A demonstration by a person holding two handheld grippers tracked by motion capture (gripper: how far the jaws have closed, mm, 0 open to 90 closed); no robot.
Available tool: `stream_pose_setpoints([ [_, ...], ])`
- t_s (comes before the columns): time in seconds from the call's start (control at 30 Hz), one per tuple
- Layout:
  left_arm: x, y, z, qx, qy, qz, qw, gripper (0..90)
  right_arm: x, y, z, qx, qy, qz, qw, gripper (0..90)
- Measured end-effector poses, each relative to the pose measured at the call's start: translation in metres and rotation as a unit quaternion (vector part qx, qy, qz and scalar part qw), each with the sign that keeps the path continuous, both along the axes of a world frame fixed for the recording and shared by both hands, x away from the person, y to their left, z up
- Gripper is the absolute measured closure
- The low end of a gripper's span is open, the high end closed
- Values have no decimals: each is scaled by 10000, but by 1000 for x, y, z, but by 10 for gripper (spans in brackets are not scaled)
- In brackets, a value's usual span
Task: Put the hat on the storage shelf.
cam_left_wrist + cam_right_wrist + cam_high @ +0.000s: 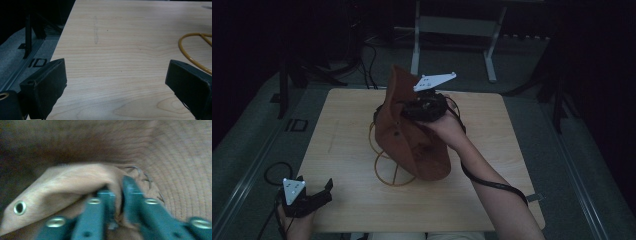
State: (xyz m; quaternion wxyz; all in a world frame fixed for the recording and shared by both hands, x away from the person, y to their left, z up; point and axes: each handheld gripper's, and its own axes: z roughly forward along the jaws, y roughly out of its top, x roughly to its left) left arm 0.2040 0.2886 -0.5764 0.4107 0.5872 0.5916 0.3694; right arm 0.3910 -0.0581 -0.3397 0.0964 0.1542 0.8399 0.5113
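A brown felt hat [414, 142] is tilted up on edge over a yellow wire stand [388, 172] at the middle of the wooden table [347, 135]. My right gripper [411, 109] reaches into the hat from the right. In the right gripper view its jaws [118, 192] stand close together on a fold of the hat's brim [75, 185], which has a metal eyelet [19, 207]; the crown's inside [175, 157] lies behind. My left gripper [327, 191] rests at the table's near left corner, open with nothing between its jaws [117, 72]. A curve of the yellow wire stand [186, 53] shows to its right.
A white metal frame [452, 25] stands on the floor beyond the table. Black cables [369, 65] lie at the back left, and a floor rail [22, 65] runs along the table's left side. The surroundings are dark.
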Motion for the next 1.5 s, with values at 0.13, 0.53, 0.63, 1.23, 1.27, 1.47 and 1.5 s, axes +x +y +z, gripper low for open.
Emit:
stream_pose_setpoints([
  [0.13, 1, 0, -1, -85, 42, -44, 9999, 42, 0, 10, -7, -159, -32, -5, 9999, 440],
  [0.53, 0, -2, -1, -197, 38, -83, 9998, 42, -19, 47, -29, -931, -1167, 220, 9886, 162],
  [0.63, 0, -2, -1, -180, 28, -93, 9998, 43, -25, 55, -32, -1186, -1434, 280, 9821, 147],
  [1.23, 0, -3, -3, -142, 62, -92, 9998, 43, -32, 4, -9, -530, -1009, 321, 9930, 140],
  [1.27, 1, -4, -3, -154, 64, -105, 9998, 43, -32, -1, -9, -489, -1005, 282, 9933, 140],
  [1.47, 1, -6, -4, -84, 98, -153, 9998, 43, -34, -31, -14, -339, -912, -9, 9953, 142],
  [1.5, 2, -6, -4, -90, 103, -166, 9998, 43, -34, -37, -16, -304, -855, -36, 9959, 142],
])
